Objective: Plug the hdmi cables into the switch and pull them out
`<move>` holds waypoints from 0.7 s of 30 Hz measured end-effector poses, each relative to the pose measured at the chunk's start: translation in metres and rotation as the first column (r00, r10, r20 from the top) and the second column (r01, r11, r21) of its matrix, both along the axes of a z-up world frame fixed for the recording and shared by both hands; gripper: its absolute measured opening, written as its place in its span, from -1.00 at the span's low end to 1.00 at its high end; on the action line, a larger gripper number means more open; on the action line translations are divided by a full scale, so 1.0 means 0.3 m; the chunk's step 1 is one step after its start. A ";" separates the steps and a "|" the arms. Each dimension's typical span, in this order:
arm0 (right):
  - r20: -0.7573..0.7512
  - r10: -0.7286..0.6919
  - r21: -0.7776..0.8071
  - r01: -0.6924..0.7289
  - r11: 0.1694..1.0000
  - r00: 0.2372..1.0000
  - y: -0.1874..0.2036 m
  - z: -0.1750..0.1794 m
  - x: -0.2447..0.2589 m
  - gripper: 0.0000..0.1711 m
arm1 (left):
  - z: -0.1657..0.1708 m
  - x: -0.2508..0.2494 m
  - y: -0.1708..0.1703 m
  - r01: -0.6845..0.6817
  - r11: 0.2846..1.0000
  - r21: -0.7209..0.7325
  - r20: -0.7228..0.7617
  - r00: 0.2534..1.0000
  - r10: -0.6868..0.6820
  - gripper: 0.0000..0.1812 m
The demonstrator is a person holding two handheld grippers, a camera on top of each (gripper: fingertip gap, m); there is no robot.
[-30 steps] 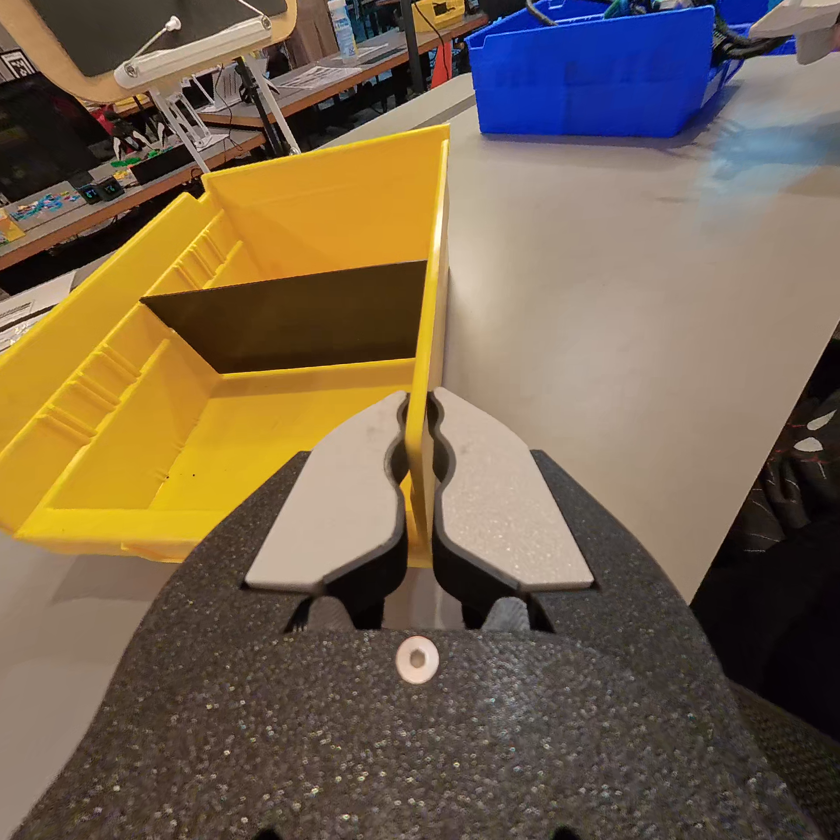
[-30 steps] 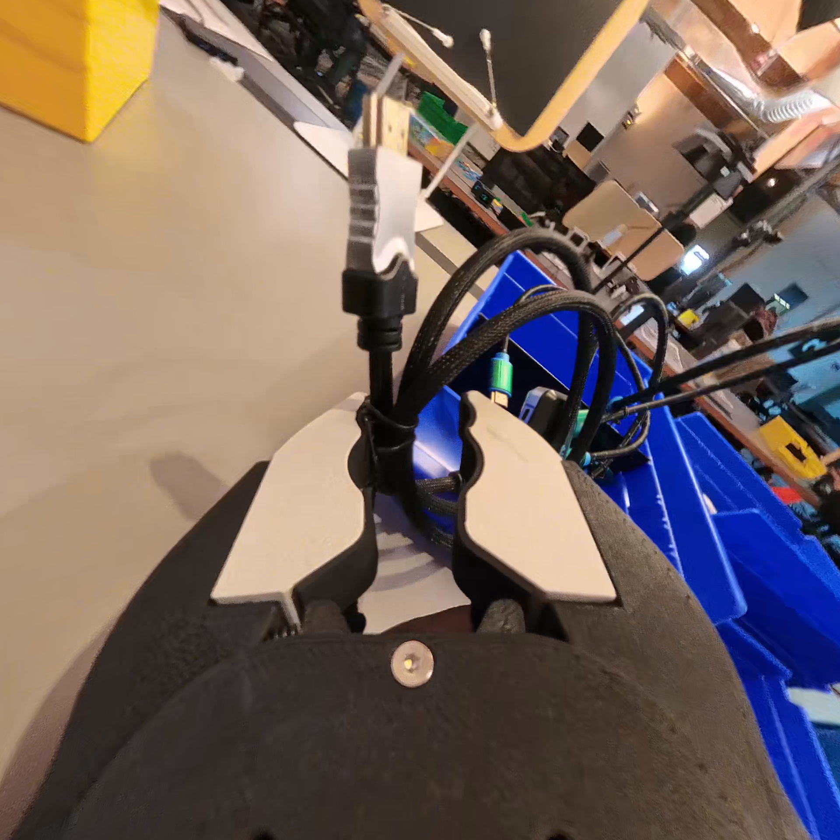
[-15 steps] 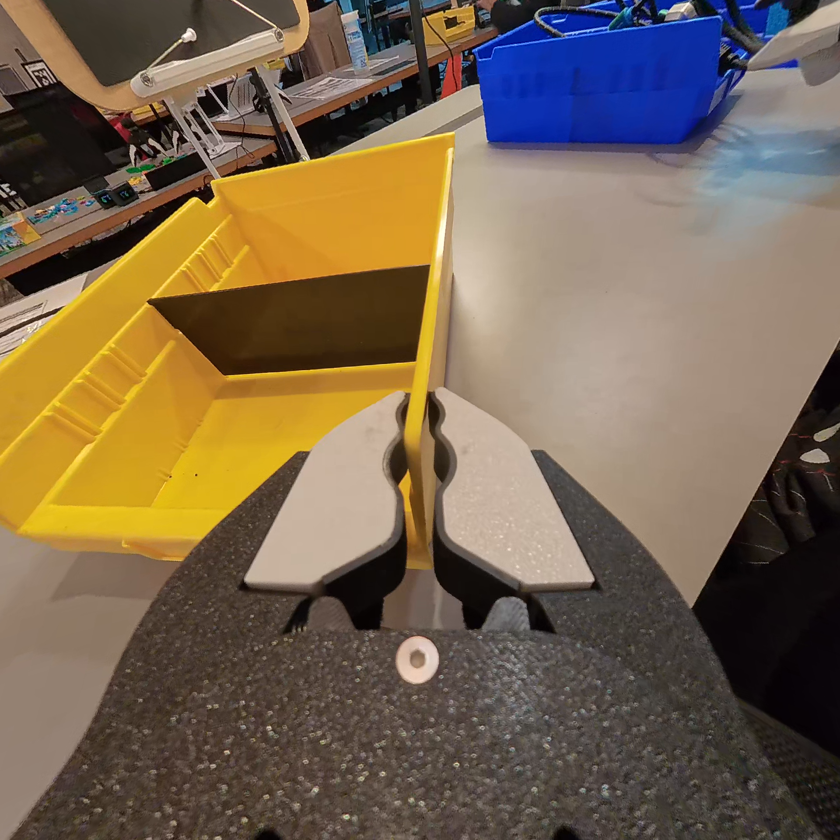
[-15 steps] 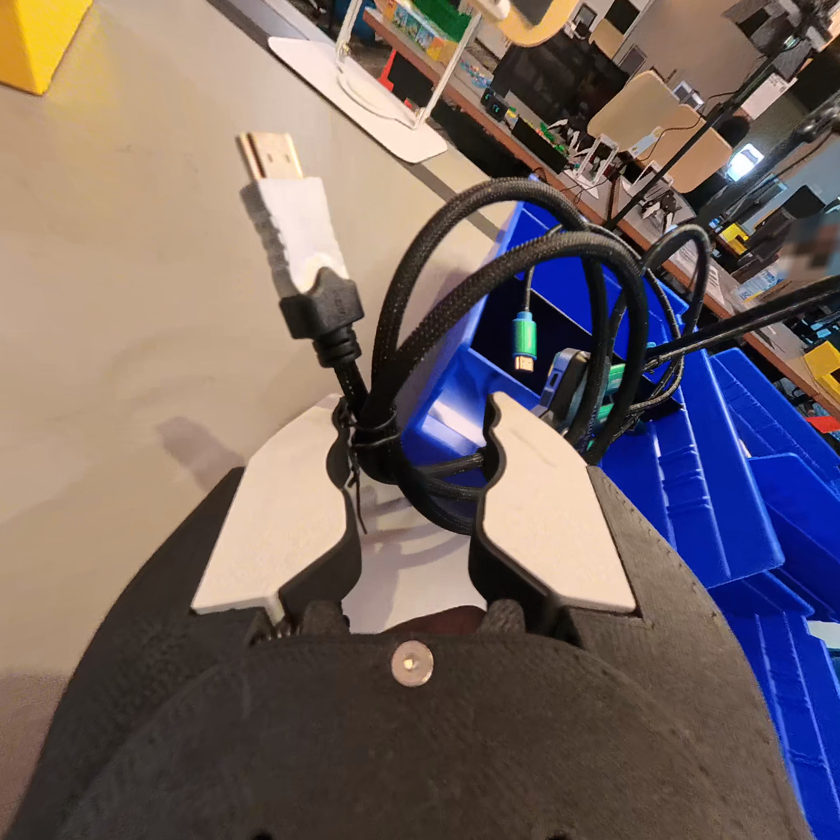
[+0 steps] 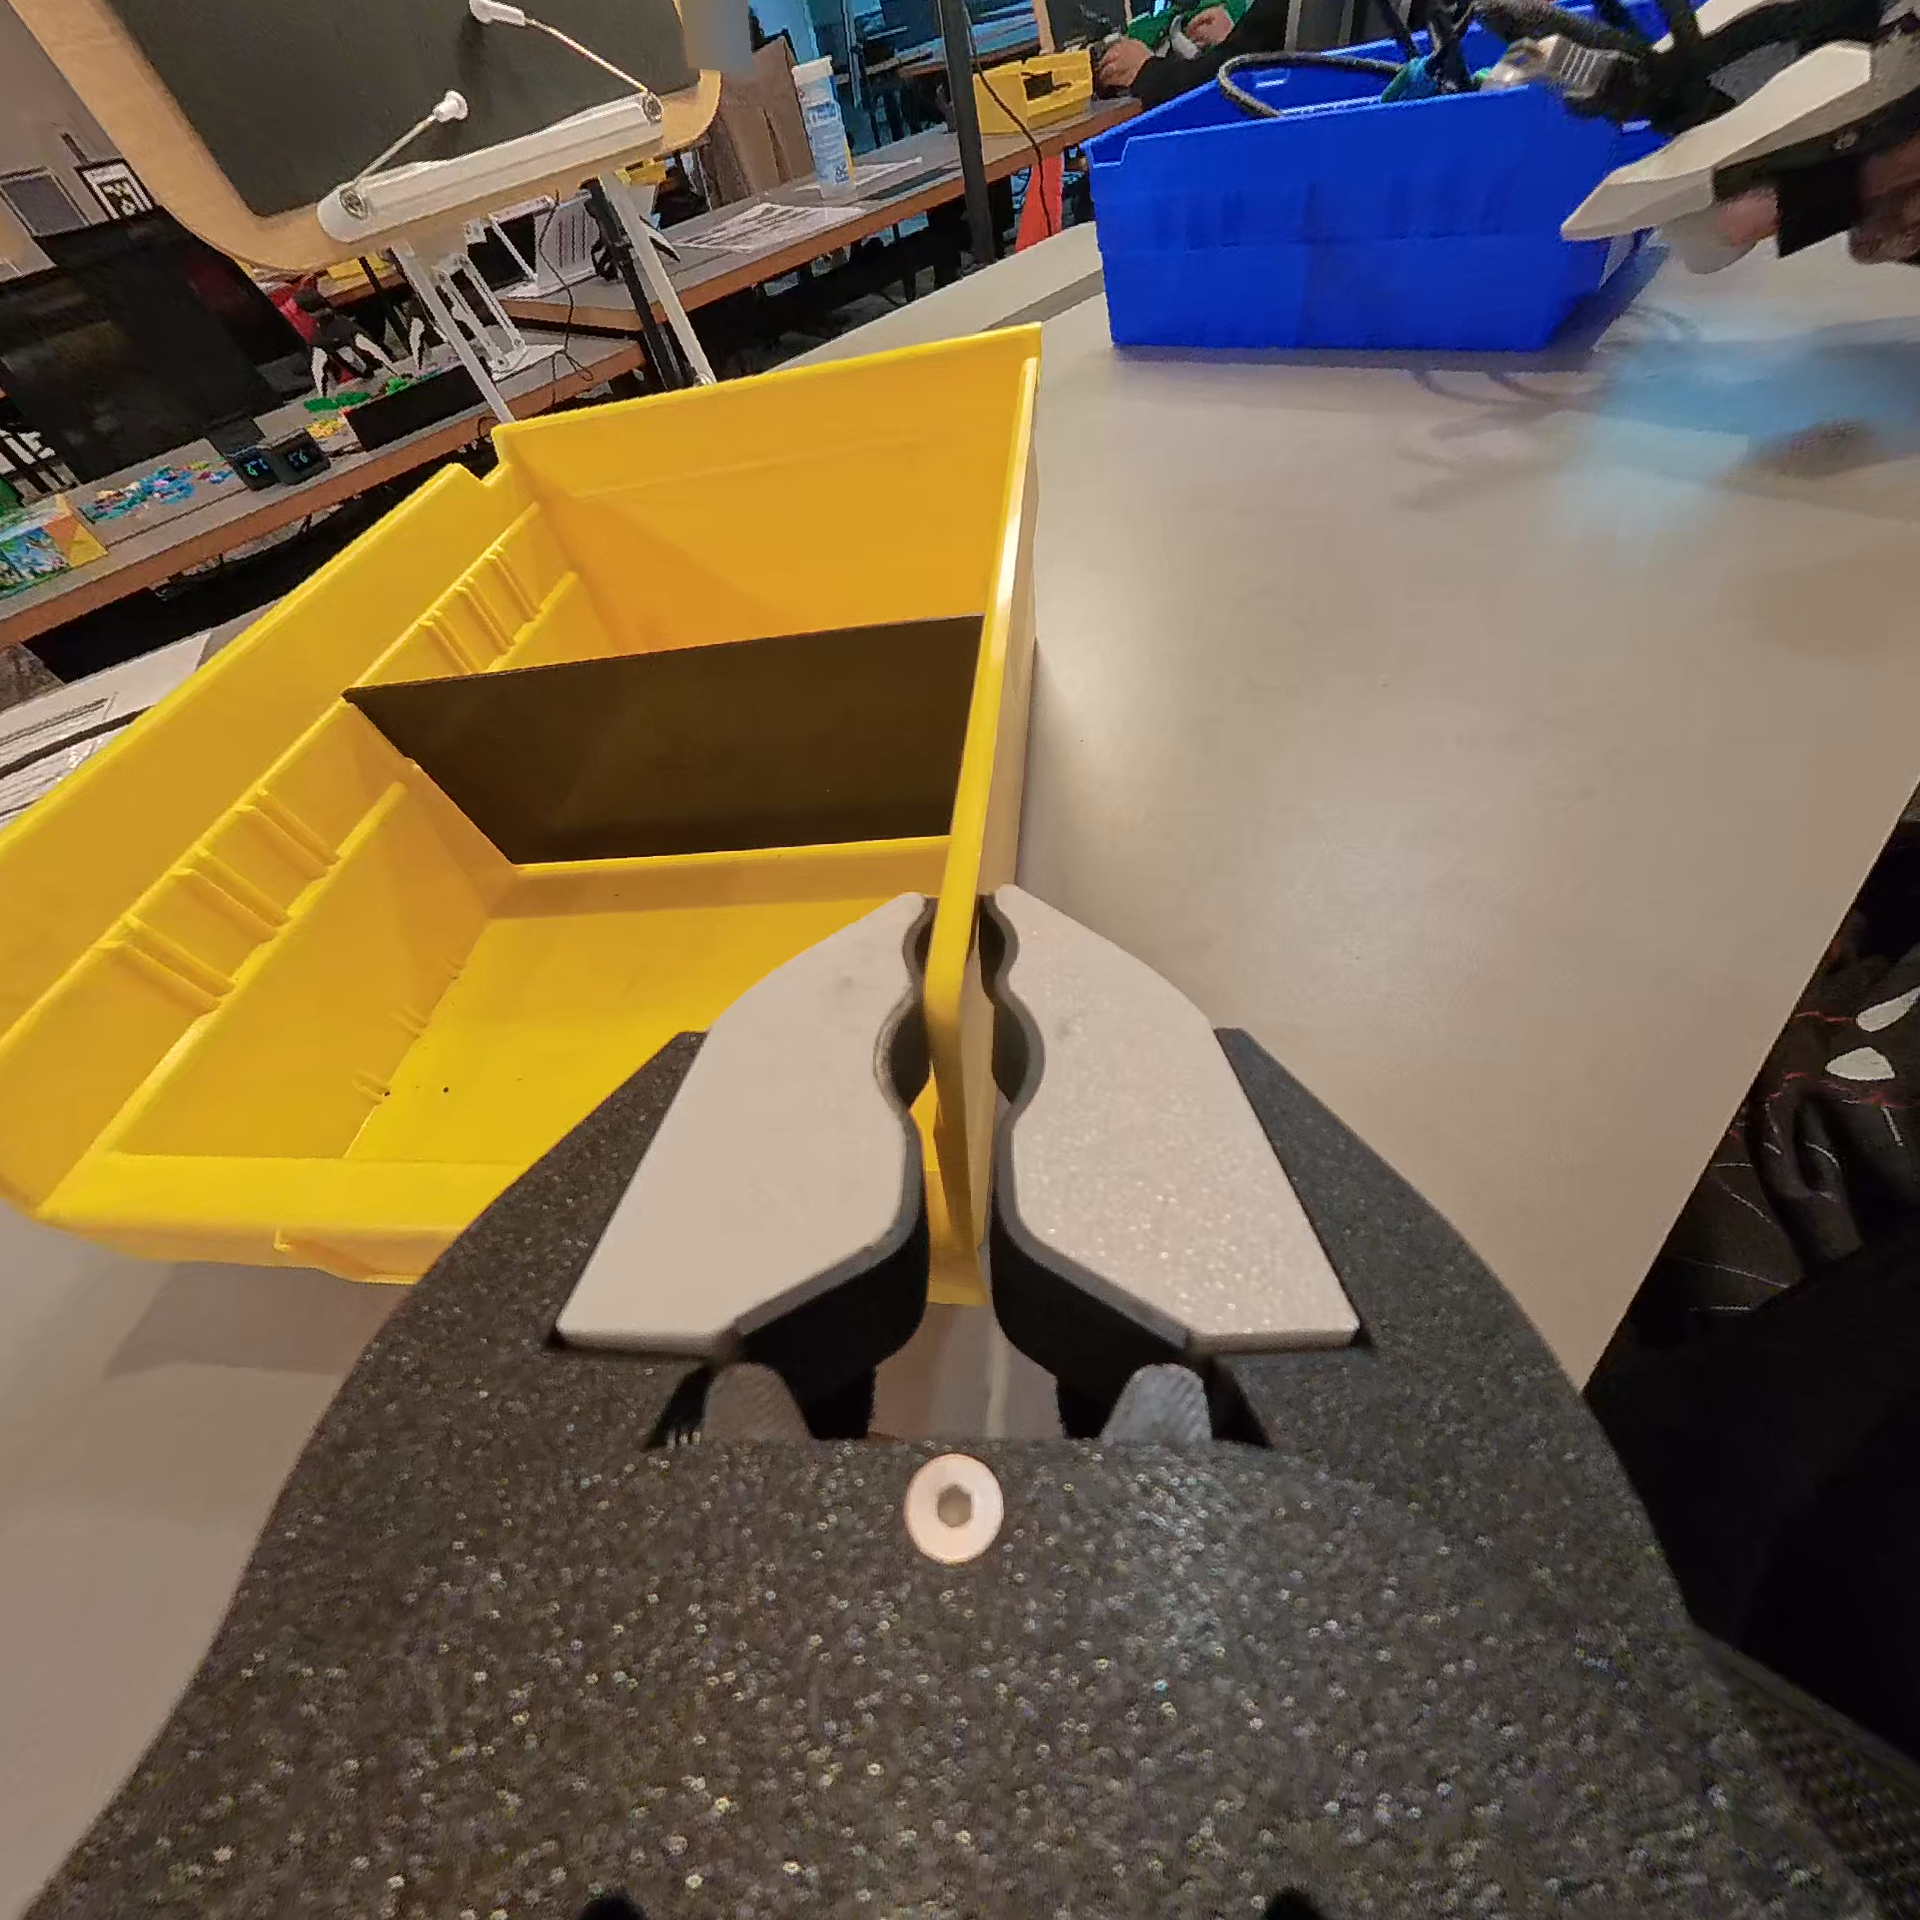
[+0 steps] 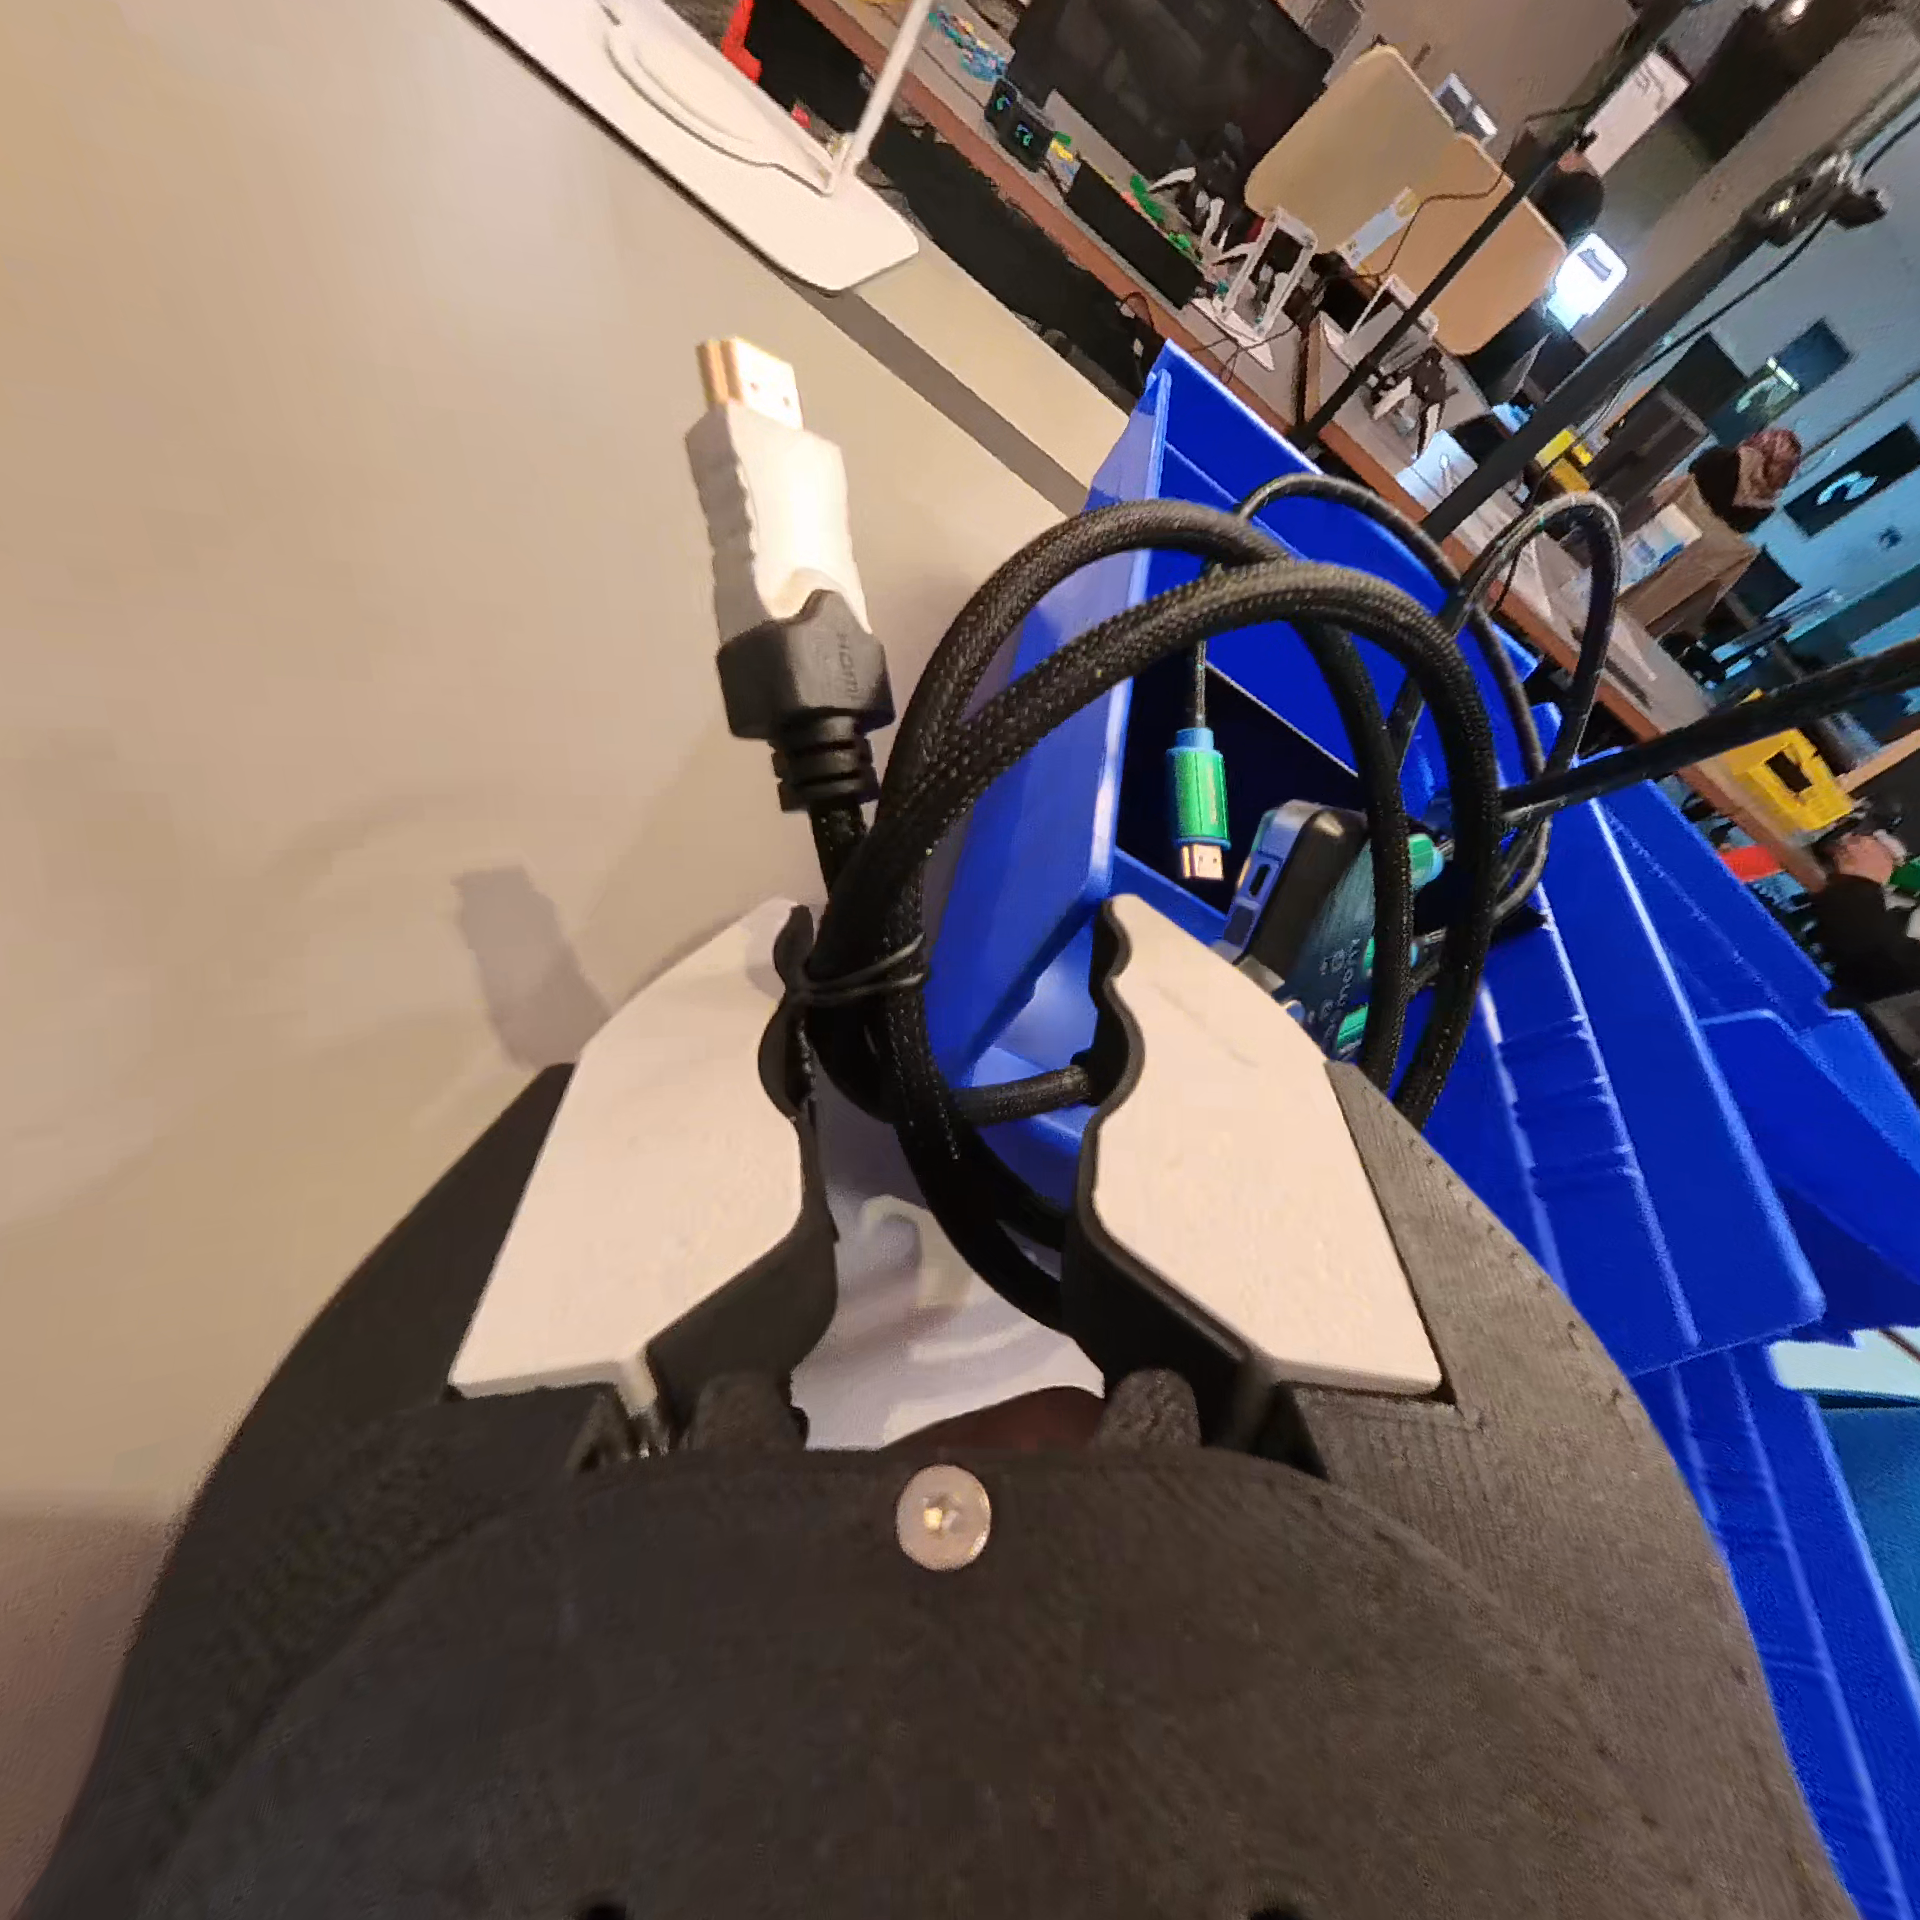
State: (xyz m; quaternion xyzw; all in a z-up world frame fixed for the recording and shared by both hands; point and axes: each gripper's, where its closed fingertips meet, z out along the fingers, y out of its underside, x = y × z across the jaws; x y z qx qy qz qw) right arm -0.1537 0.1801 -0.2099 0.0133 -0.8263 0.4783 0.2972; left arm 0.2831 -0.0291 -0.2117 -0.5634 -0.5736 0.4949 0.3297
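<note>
My right gripper (image 6: 951,914) is shut on a coiled black braided HDMI cable (image 6: 1039,623) tied with a thin band. The bundle rests against the left finger and one strand reaches the right finger. Its white plug (image 6: 774,520) with a gold tip points up over the grey table. A dark box with ports (image 6: 1309,883), possibly the switch, lies in the blue bin (image 6: 1039,831) just beyond. My left gripper (image 5: 956,909) is shut on the right wall (image 5: 997,623) of a yellow bin (image 5: 727,499). The right gripper (image 5: 1621,208) also shows far off in the left wrist view.
The yellow bin has a black divider (image 5: 707,748). The blue bin (image 5: 1351,260) holds more cables, one with a green connector (image 6: 1197,800). A white stand base (image 6: 748,177) sits at the table's far edge. The table edge (image 5: 1714,1039) runs close on the right. The tips of one gripper are about 50 cm away from the tips of the other.
The right gripper's fingers have spread wider around the coil and it has swung, so the plug leans differently and more of the blue bin shows. The left gripper keeps its hold on the bin wall.
</note>
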 end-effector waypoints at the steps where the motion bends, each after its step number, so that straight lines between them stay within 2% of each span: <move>1: 0.018 -0.008 -0.012 0.008 1.000 1.000 -0.008 -0.001 -0.015 -0.42 | 0.000 0.000 0.001 0.001 1.000 0.001 0.000 1.000 -0.001 -0.93; 5: 0.067 0.004 -0.055 0.000 0.998 0.998 -0.029 0.018 -0.074 -0.80 | 0.001 -0.004 0.009 0.006 1.000 0.001 0.000 1.000 -0.006 -0.94; 7: 0.098 0.045 -0.051 -0.040 0.998 0.994 -0.039 0.022 -0.086 -0.85 | 0.001 -0.006 0.015 0.011 1.000 0.002 0.001 1.000 -0.011 -0.94; 14: 0.096 0.216 -0.007 -0.216 0.976 0.972 -0.051 0.020 -0.049 -0.87 | 0.003 -0.015 0.055 0.080 0.997 -0.004 0.006 0.997 -0.080 -0.95; 21: 0.159 0.492 -0.011 -0.497 0.868 0.856 -0.062 0.020 0.157 -0.87 | 0.004 0.004 0.111 0.183 0.983 -0.025 0.022 0.983 -0.183 -0.94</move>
